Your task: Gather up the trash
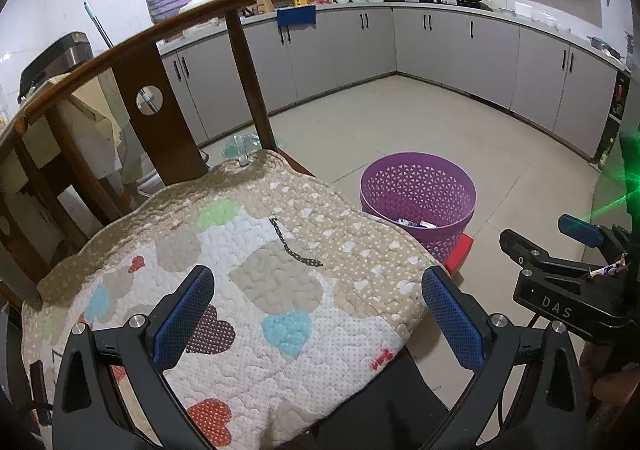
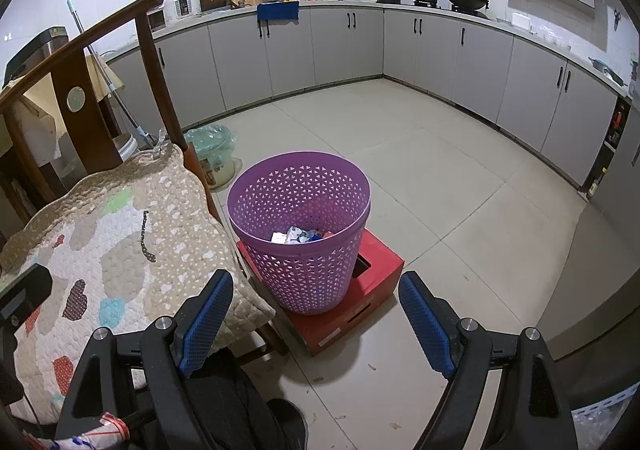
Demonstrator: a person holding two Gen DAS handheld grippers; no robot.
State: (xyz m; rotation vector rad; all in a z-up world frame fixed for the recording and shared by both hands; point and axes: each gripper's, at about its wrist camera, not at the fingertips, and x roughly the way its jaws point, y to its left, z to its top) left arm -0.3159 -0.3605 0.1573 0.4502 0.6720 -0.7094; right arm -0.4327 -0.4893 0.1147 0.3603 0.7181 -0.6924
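- The purple basket (image 2: 299, 226) is standing on a red box (image 2: 376, 282) on the floor, just beside the chair (image 1: 176, 102) and its quilted cushion (image 1: 240, 290)
- Trash (image 2: 298, 237) is already lying in the bottom of the basket: crumpled wrappers and paper bits
- The left tool (image 1: 320, 324) is hovering above the cushion with its fingers spread wide apart, gripping nothing
- The right tool (image 2: 316, 324) is hanging near the basket, on the side nearer the person, its fingers also standing wide and empty, pointing toward the basket's front wall
- A scrap of printed wrapper (image 2: 102, 432) is showing at the bottom edge of the right wrist view, by the tool's body; I cannot tell whether it is loose trash or something tied on
- No loose trash is showing on the cushion itself
- My guess is that one piece is already dropped off, and the hands are sitting between pickups
- The next move is probably calling for a search around the chair for another piece, then closing one tool on it and carrying it over the basket's rim
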